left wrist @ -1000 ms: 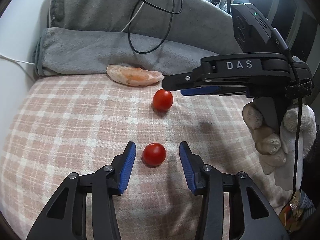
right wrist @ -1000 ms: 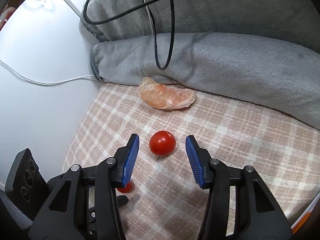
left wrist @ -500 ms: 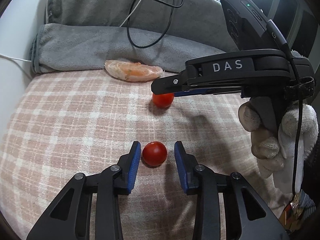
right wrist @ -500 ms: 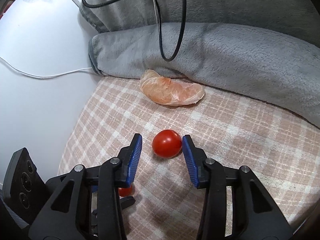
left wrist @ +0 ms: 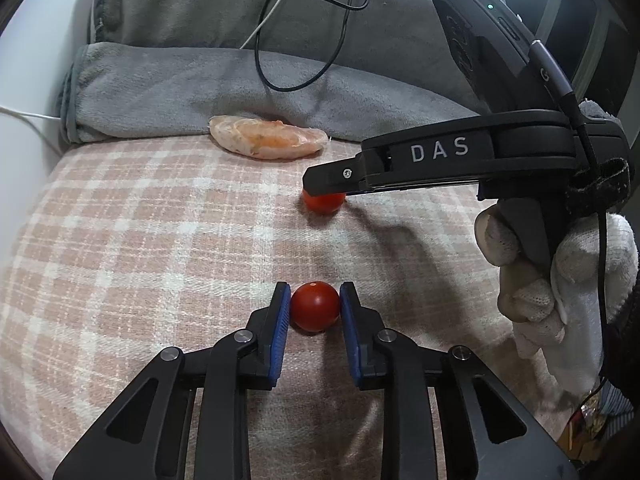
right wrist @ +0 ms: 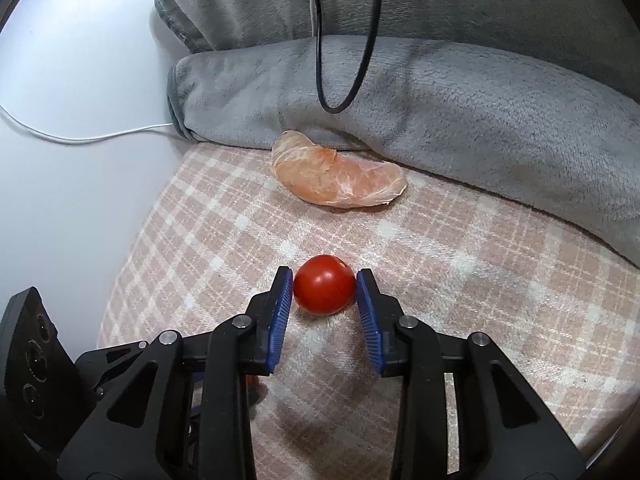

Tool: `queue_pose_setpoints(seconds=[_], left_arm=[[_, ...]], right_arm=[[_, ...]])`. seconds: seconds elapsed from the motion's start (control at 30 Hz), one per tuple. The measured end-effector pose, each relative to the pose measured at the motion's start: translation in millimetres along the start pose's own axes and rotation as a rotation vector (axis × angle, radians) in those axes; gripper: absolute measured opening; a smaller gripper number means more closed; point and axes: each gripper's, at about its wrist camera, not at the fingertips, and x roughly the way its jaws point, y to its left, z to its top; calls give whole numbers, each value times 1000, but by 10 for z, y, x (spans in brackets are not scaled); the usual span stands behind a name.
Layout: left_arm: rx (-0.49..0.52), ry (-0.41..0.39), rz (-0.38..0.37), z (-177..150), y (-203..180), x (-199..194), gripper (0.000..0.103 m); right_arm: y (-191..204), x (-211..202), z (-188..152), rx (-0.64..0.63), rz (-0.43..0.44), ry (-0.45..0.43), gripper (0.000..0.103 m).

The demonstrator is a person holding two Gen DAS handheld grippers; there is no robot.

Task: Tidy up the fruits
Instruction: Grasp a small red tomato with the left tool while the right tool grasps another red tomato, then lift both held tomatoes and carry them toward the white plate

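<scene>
Two red cherry tomatoes lie on a pink plaid cloth (left wrist: 120,240). My left gripper (left wrist: 315,304) is shut on the near tomato (left wrist: 315,312), both blue pads touching it. My right gripper (right wrist: 325,286) is shut on the far tomato (right wrist: 325,290), which still rests on the cloth. In the left wrist view the right gripper (left wrist: 320,188) reaches in from the right and partly covers that far tomato (left wrist: 325,203). A peeled orange segment (right wrist: 340,182) lies at the back of the cloth; it also shows in the left wrist view (left wrist: 268,142).
A folded grey blanket (right wrist: 440,100) borders the back of the cloth, with a black cable (right wrist: 344,60) looping over it. A white wall and white cord (right wrist: 80,136) are at the left. The gloved hand (left wrist: 560,272) holds the right gripper.
Both grippers have closed from open onto their tomatoes. The right gripper has moved lower and forward over the far tomato.
</scene>
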Motion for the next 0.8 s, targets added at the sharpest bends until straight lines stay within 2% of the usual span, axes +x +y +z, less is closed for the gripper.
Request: queue_pose_setpoints(seconds=[0.43, 0.8], left_arm=[[1, -15, 0, -25, 15, -73, 23], [14, -41, -5, 11, -51, -205, 23]], right_arm=[[-8, -48, -20, 0, 19, -6, 34], [-7, -333, -65, -9, 32, -44, 34]])
